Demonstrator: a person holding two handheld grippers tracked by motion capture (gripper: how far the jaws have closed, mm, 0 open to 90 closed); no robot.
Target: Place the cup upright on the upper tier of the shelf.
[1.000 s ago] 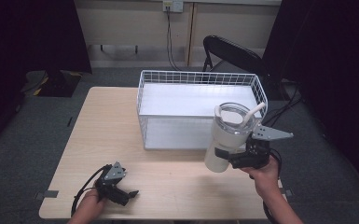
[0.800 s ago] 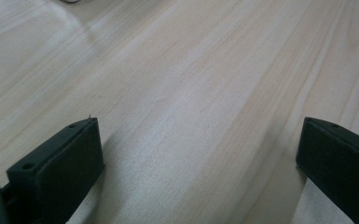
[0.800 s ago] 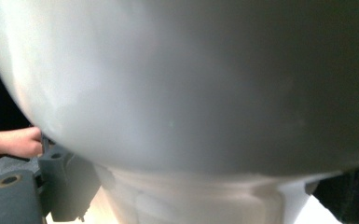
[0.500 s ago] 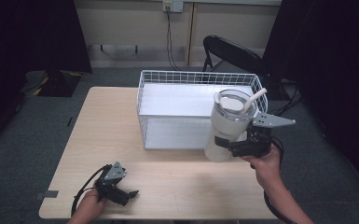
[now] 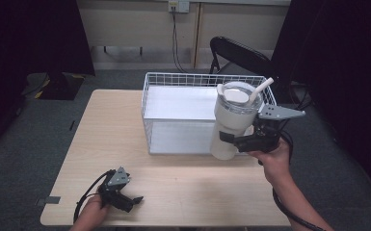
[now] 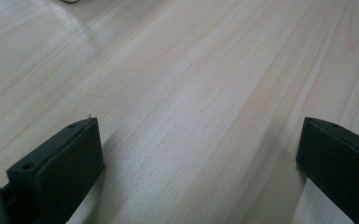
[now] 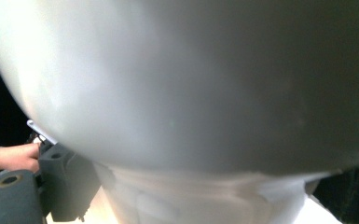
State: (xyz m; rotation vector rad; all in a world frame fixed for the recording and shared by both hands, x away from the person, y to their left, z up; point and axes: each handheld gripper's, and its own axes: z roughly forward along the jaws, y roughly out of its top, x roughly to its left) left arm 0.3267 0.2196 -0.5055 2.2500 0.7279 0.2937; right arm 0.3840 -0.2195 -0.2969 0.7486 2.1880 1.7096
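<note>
A large white tumbler (image 5: 232, 120) with a clear lid and a white straw hangs in the air over the front right corner of the white wire basket (image 5: 154, 86). My right gripper (image 5: 238, 140) is shut on its lower body, and the tumbler's wall (image 7: 191, 79) looms close between its jaws in the right gripper view. Down at the table's front left, my left gripper (image 5: 134, 200) rests on the wood. Its jaws stand wide apart, open, with bare tabletop (image 6: 191, 116) between them.
The light wooden table (image 5: 111, 130) carries the wire basket at its back middle. A black folding chair (image 5: 241, 53) stands behind the table. Dark curtains hang on both sides, and a cable runs down the back wall.
My right gripper has lifted the tumbler up and away from me, from the table's front right toward the basket's right corner. The left gripper has stayed put.
</note>
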